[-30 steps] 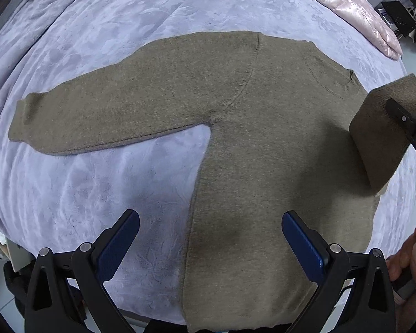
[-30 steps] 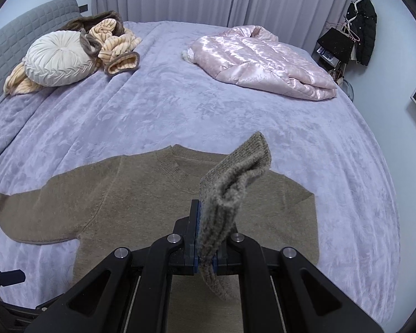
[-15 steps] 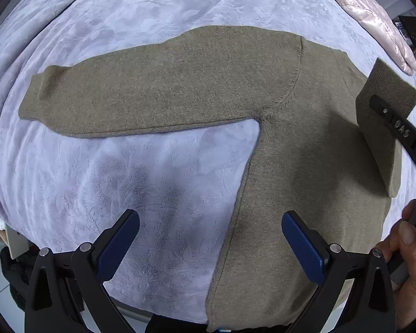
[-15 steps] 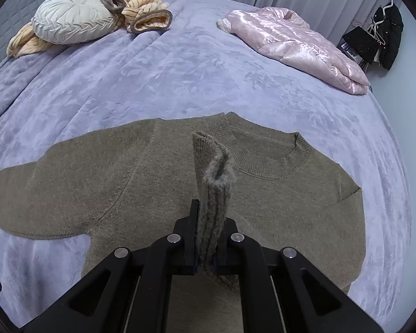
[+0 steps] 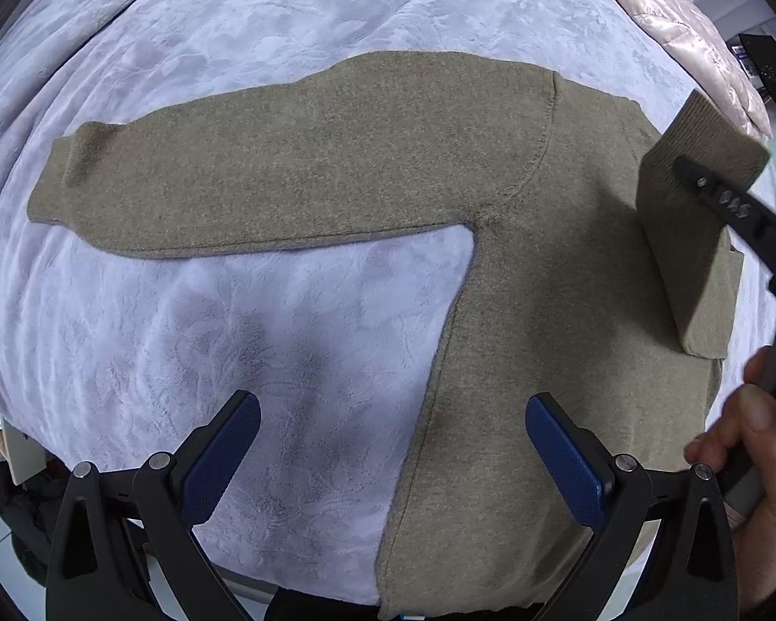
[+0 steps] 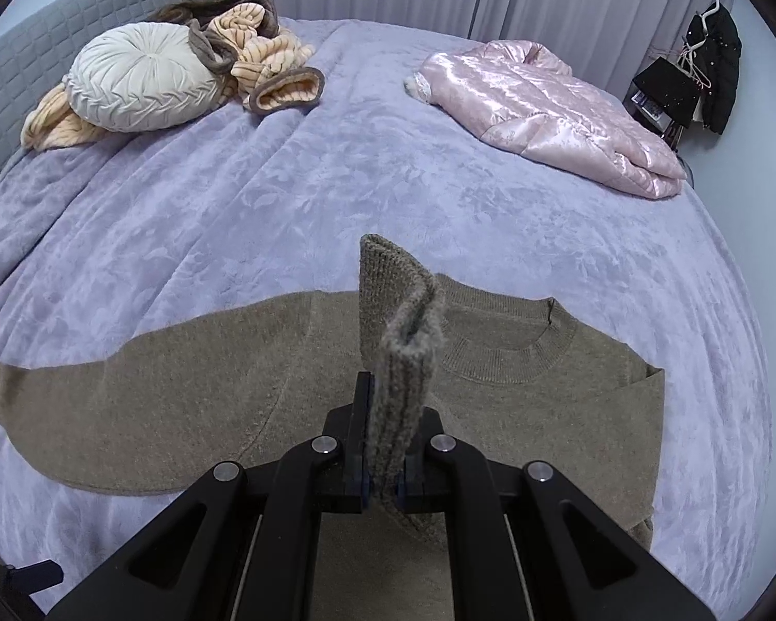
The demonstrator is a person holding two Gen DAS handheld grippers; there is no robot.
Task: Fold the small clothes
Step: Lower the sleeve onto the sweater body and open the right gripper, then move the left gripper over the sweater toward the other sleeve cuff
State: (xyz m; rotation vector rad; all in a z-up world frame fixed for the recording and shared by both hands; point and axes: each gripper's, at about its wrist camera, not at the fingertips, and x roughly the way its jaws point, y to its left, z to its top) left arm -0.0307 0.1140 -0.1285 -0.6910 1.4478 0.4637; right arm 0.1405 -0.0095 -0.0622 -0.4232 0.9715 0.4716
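A small olive-brown knit sweater [image 5: 533, 310] lies flat on the lilac bedspread, also in the right wrist view [image 6: 191, 388]. Its left sleeve [image 5: 243, 191] stretches out to the left. My right gripper [image 6: 385, 445] is shut on the right sleeve's cuff [image 6: 396, 321] and holds it folded over the sweater's body, cuff end upright; it shows in the left wrist view [image 5: 698, 207] at the right. My left gripper [image 5: 393, 445] is open and empty, hovering over the sweater's left side seam near the hem.
A pink quilted jacket [image 6: 548, 114] lies at the back right of the bed. A round cream cushion [image 6: 139, 83] and striped peach clothes [image 6: 264, 62] sit at the back left by the grey headboard [image 6: 36, 52]. Dark clothes hang at far right [image 6: 714, 72].
My right gripper has carried the sleeve cuff leftward over the sweater's body. My left gripper has shifted left, from over the body to over the left side seam.
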